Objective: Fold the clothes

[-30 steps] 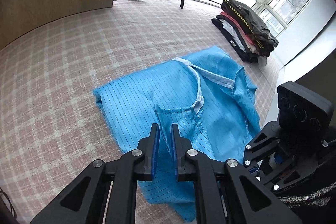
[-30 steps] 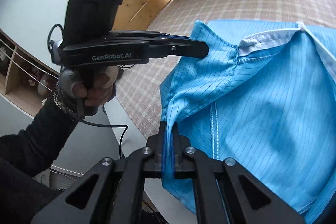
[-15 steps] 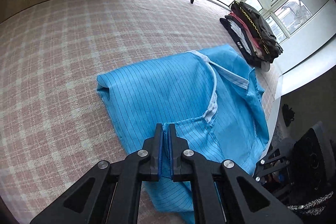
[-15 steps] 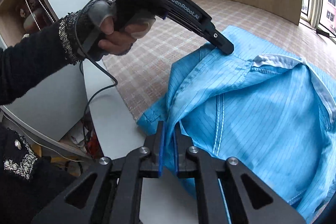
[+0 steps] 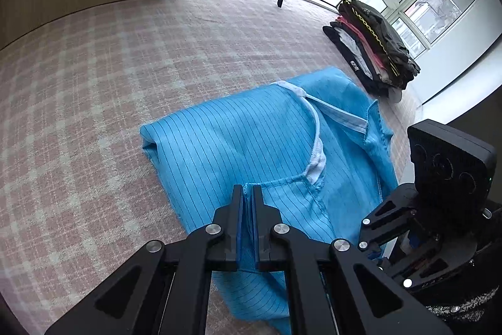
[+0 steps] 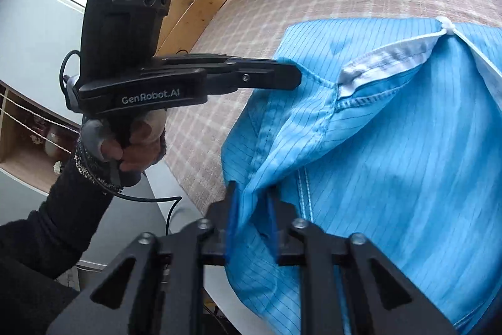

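**Blue garment pinched at two points: risks of slip and skew**

Blue striped garment spread on the checked cover, partly folded, near edge hanging off toward the person. Left gripper pressed together on the stitched edge just below the white collar band. Right gripper closing on a bunched fold at the near corner, cloth between the pads; depth of bite hard to judge through the blur.

Likely faults from here:
- Slip from the right pads, with only a thin, loosely gathered fold caught; result, a dropped corner and a lopsided fold.
- Uneven lift, one hand ahead of the other; result, a diagonal crease and the collar dragged off centre.
- Lower layers pulled along with the top one; result, the earlier fold undone.
- Too long a sweep toward the pile of folded clothes; result, a disturbed stack.
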Demonstrator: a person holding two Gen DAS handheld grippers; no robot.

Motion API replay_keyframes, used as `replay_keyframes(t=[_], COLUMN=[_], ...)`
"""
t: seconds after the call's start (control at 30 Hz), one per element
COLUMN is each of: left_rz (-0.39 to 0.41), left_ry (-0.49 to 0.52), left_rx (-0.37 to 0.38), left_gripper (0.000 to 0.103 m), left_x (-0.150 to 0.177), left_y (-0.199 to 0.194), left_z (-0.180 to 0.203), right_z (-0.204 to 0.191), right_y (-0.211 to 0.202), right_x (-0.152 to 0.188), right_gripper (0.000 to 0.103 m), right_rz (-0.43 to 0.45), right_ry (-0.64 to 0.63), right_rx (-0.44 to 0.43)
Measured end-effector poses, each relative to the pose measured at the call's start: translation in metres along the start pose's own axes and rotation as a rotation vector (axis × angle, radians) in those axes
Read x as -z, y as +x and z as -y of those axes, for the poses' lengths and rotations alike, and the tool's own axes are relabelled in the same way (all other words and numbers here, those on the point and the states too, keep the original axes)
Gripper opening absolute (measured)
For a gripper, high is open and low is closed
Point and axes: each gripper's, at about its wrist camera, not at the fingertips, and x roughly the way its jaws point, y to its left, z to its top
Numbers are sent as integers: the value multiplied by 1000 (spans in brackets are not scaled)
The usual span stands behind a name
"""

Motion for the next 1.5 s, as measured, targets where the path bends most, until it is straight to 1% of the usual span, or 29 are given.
replay_keyframes(t=[0.1,0.17,0.2,0.27,0.33,0.43,0.57,0.63,0.67,0.7,0.73,0.77,0.8,0.87,0.97,1.07,1.2,1.23,1.33,1.5], left_rz=[-5,10,16,30,38,36,-7,-31,-42,-52,-61,-70,-78,-92,-101,-111,-134,-138,-149,-158], left_ry=[-3,5,16,52,68,80,99,113,120,128,135,139,136,122,113,125,140,141,134,127], left_rx=[-5,-11,-17,-37,-50,-44,-41,-34,-36,-39,-41,-42,-44,-45,-44,-33,-35,-40,-39,-48], left_gripper=[5,4,4,4,4,4,4,4,4,4,4,4,4,4,4,4,4,8,8,8], left_x=[1,3,3,-2,-15,-37,-54,-59,-61,-62,-62,-63,-63,-64,-66,-67,-67,-67,-67,-68], left_y=[-2,-12,-19,-31,-37,-30,0,14,18,22,25,28,31,35,37,37,41,42,46,48], left_z=[-1,0,2,7,10,15,29,36,39,40,42,42,41,38,39,43,47,46,44,40], right_z=[-8,-11,-11,-9,-7,14,34,47,49,51,54,56,59,68,84,92,96,97,101,103], right_y=[-10,-34,-49,-83,-113,-136,-119,-112,-108,-104,-97,-91,-86,-77,-64,-53,-46,-44,-41,-47], right_x=[11,16,14,6,-11,-49,-88,-101,-107,-113,-117,-120,-125,-135,-150,-156,-158,-158,-158,-159], right_gripper=[7,7,7,7,7,7,8,8,12,23,29,41,43,43,42,43,43,43,43,42], right_rz=[-50,-59,-40,33,86,92,-19,-83,-113,-143,-171,-192,-208,-235,-294,-365,-417,-427,-456,-451], right_ry=[-31,-35,-36,-81,-169,-245,-402,-434,-449,-466,-488,-511,-530,-537,-521,-555,-592,-594,-598,-601], right_rx=[-28,-46,-53,-18,122,209,348,316,308,300,299,300,299,277,192,141,86,79,57,21])
